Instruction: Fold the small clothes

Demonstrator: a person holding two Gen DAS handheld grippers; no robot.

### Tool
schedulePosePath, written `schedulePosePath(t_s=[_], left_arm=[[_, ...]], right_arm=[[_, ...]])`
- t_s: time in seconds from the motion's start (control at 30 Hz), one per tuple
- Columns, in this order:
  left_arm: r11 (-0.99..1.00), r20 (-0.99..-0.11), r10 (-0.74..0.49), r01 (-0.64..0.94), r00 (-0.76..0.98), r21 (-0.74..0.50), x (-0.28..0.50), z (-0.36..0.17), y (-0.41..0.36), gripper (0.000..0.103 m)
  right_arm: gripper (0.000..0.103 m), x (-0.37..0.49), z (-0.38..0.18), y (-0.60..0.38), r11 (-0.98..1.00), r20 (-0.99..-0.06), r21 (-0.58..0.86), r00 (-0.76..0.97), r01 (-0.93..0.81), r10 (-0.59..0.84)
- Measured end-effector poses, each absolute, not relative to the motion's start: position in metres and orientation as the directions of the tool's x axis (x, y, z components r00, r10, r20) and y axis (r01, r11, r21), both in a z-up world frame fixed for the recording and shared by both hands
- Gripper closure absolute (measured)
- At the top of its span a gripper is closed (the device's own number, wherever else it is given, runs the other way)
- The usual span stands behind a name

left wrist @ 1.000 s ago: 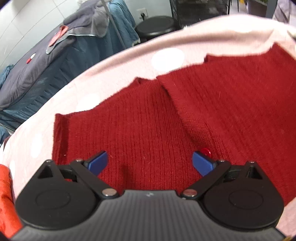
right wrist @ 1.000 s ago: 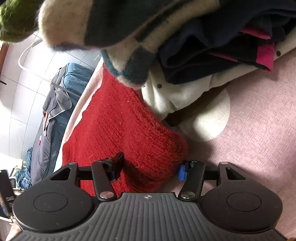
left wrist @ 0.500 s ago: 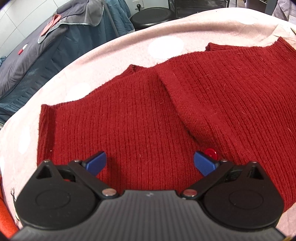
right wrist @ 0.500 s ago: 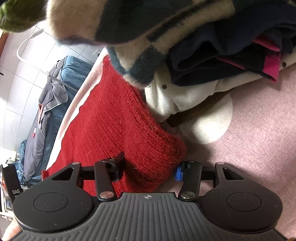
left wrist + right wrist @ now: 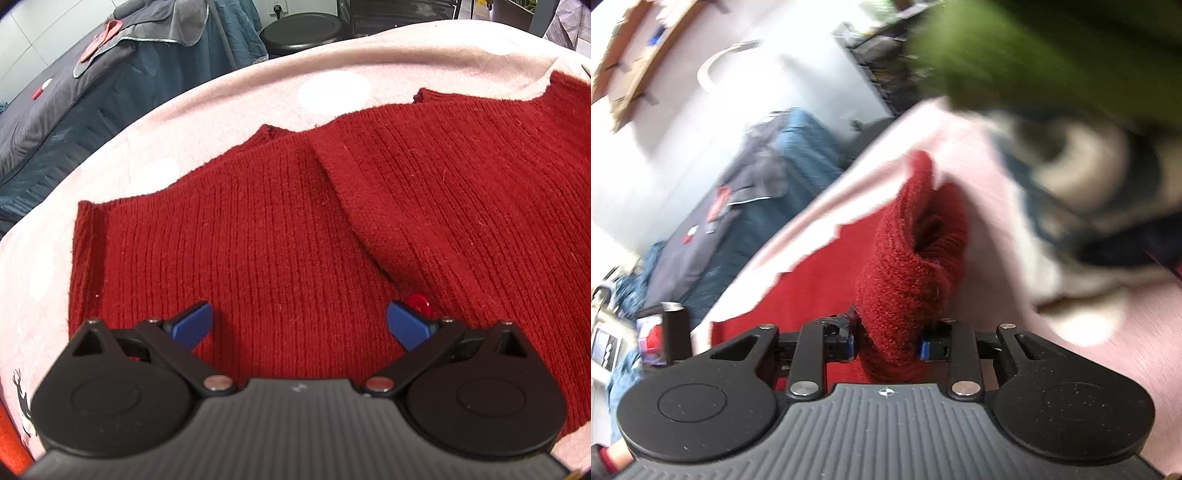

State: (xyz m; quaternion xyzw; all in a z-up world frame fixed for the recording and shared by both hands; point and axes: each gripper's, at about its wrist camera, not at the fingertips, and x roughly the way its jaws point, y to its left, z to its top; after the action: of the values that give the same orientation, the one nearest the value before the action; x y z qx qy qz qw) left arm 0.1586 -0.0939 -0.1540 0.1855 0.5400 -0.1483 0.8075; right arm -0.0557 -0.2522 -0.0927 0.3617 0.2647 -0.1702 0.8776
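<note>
The red knit cardigan [image 5: 369,206] lies mostly flat on the pink blanket [image 5: 221,96], near its far edge. The right gripper [image 5: 888,339], jaws closing, pinches a bunched sleeve end; the left gripper [image 5: 299,325] hovers spread, empty. The fold looks barely begun.

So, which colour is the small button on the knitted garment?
Red, like the knitted garment itself; the button shows best in the left wrist view.
</note>
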Motion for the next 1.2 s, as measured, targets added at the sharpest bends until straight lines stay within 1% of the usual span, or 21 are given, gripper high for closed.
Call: schedulePosePath(t_s=[0.1, 0.27, 0.47, 0.6, 0.7, 0.83, 1.0, 1.2], left_arm=[[0.909, -0.92, -0.054, 0.401, 0.387, 0.116, 0.158, -0.142, -0.082, 0.0], [0.945, -0.893, -0.061, 0.315, 0.446, 0.093, 0.147, -0.115, -0.036, 0.0], [0.979, -0.873, 0.018, 0.168, 0.487, 0.114, 0.129, -0.098, 0.031, 0.0], [0.993, -0.878, 0.045, 0.072, 0.477, 0.09, 0.118, -0.097, 0.067, 0.0], [0.995, -0.856, 0.083, -0.001, 0.51, 0.097, 0.108, -0.09, 0.089, 0.0], [0.994, -0.852, 0.108, -0.073, 0.512, 0.082, 0.1, -0.081, 0.123, 0.0], [0.987, -0.847, 0.149, -0.133, 0.509, 0.094, 0.095, -0.075, 0.152, 0.0], [0.974, -0.84, 0.178, -0.215, 0.512, 0.075, 0.085, -0.072, 0.179, 0.0]], right_arm=[[0.053, -0.042, -0.078, -0.245, 0.727, -0.553, 0.539, 0.83, 0.425, -0.076], [0.054, -0.021, -0.068, -0.241, 0.766, -0.537, 0.522, 0.842, 0.376, -0.047], [0.054, 0.001, -0.06, -0.224, 0.809, -0.524, 0.501, 0.852, 0.307, 0.001], [0.056, 0.02, -0.054, -0.201, 0.839, -0.514, 0.492, 0.855, 0.233, 0.064], [0.056, 0.038, -0.052, -0.174, 0.871, -0.509, 0.467, 0.852, 0.153, 0.124], [0.057, 0.065, -0.058, -0.133, 0.899, -0.525, 0.435, 0.825, 0.049, 0.209], [0.057, 0.087, -0.068, -0.088, 0.914, -0.558, 0.403, 0.778, -0.051, 0.289], [0.057, 0.095, -0.077, -0.055, 0.935, -0.604, 0.333, 0.733, -0.124, 0.312]])
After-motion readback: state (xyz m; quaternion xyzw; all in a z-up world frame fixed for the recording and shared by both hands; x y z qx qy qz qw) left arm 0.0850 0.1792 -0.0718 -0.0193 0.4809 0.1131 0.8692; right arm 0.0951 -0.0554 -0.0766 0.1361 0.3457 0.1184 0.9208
